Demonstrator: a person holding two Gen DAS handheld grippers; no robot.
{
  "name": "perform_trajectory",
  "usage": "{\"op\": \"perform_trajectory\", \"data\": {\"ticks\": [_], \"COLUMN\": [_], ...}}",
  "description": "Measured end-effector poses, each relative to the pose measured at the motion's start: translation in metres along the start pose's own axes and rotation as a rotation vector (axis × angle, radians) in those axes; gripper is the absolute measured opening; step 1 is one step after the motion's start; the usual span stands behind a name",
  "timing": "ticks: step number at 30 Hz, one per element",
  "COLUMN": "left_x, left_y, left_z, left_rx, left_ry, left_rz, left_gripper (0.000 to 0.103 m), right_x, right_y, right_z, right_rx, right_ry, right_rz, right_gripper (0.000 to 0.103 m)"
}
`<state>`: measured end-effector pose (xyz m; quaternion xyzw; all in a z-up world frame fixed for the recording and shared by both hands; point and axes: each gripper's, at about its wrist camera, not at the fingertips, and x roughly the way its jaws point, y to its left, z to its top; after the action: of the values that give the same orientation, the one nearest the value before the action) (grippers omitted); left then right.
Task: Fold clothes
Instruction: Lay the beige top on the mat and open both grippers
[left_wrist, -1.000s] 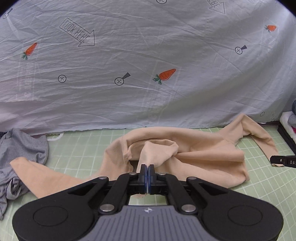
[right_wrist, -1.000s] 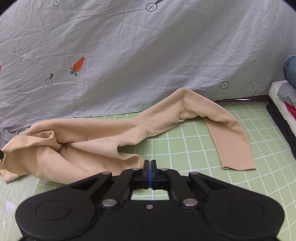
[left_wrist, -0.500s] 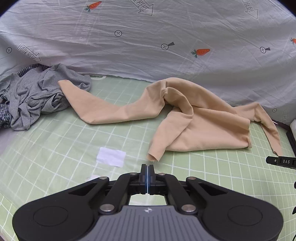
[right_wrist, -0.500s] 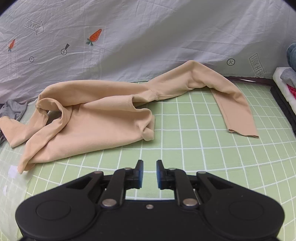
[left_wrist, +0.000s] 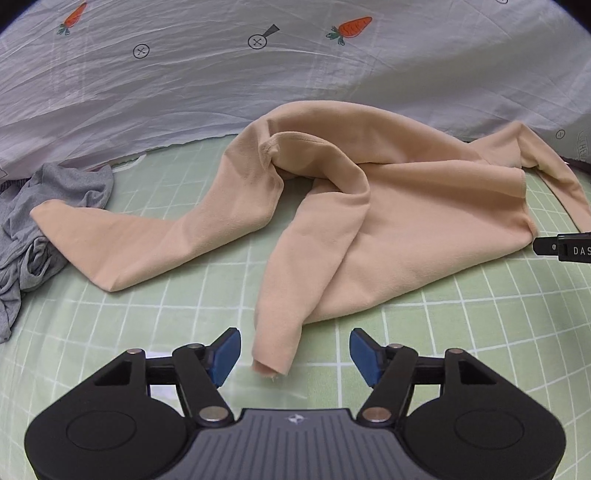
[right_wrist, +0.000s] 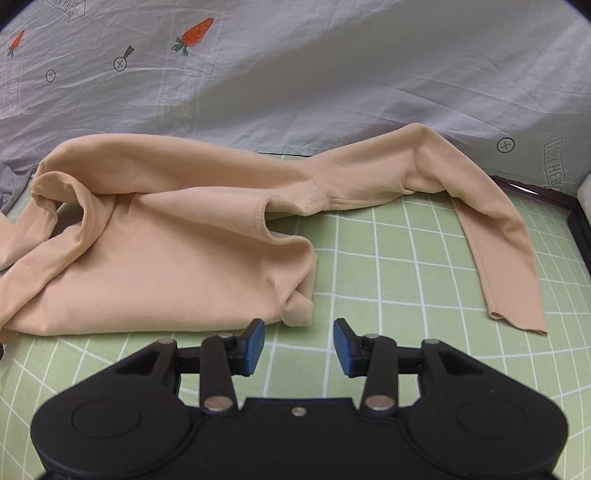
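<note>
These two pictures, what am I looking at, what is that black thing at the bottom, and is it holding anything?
Each picture comes from a camera on a hand-held two-finger grasping tool, looking forward along its blue-padded fingers. One shows the left tool, the other the right tool. Both are open and hold nothing. A tan long-sleeved shirt lies crumpled on a green grid mat, with a grey garment to the left and a carrot-printed sheet behind.
</note>
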<state>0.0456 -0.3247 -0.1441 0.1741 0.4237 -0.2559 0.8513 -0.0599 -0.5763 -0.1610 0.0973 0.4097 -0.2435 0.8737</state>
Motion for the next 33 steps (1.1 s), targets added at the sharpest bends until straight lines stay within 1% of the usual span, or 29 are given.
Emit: {"op": "perform_trajectory", "data": {"ticks": [4,5,6,7,8,9,10,12,15,21,25,29,31,33], "left_x": [0.02,0.023,0.025,0.027,0.027,0.027,0.026,0.019,-0.002,-0.066,-0.112,-0.143,-0.153,-0.153], "left_y": [0.004,0.005,0.005,0.004,0.003,0.003,0.003,0.005,0.009,0.014,0.022,0.034,0.039,0.043], "left_z": [0.011,0.013,0.014,0.016,0.017,0.018,0.019,0.02,0.023,0.025,0.012,-0.013,-0.029,-0.046], "left_rx": [-0.026,-0.031,-0.03,-0.019,-0.008,-0.005,-0.006,-0.023,-0.048,-0.115,-0.194,-0.283,-0.323,-0.351], "left_ry": [0.022,0.024,0.028,0.029,0.03,0.03,0.031,0.01,-0.044,-0.176,-0.227,-0.216,-0.189,-0.143], "left_rz": [-0.025,-0.031,-0.037,-0.044,-0.047,-0.055,-0.065,-0.082,-0.102,-0.158,-0.223,-0.295,-0.319,-0.322], "left_gripper": [0.066,0.065,0.061,0.048,0.04,0.019,0.013,0.012,0.011,0.011,0.011,0.011,0.011,0.012], "right_x": [0.019,0.02,0.022,0.021,0.02,0.017,0.013,0.004,-0.019,-0.089,-0.114,-0.139,-0.151,-0.164], "right_y": [0.004,0.006,0.007,0.007,0.007,0.006,0.004,-0.001,-0.011,-0.027,-0.037,-0.046,-0.051,-0.056], "right_z": [0.005,0.005,0.005,0.006,0.006,0.006,0.006,0.007,0.008,0.006,-0.018,-0.041,-0.053,-0.064], "right_rx": [-0.054,-0.065,-0.076,-0.079,-0.081,-0.07,-0.06,-0.025,0.024,0.054,0.146,0.237,0.282,0.328], "right_ry": [-0.004,-0.01,-0.015,-0.014,-0.013,-0.02,-0.027,-0.043,-0.076,-0.188,-0.161,-0.134,-0.12,-0.106], "right_rz": [0.001,0.005,0.009,0.026,0.043,0.048,0.053,0.068,0.097,0.122,0.16,0.197,0.216,0.234], "right_gripper": [0.042,0.04,0.038,0.026,0.02,0.019,0.015,0.013,0.012,0.012,0.011,0.011,0.011,0.011]}}
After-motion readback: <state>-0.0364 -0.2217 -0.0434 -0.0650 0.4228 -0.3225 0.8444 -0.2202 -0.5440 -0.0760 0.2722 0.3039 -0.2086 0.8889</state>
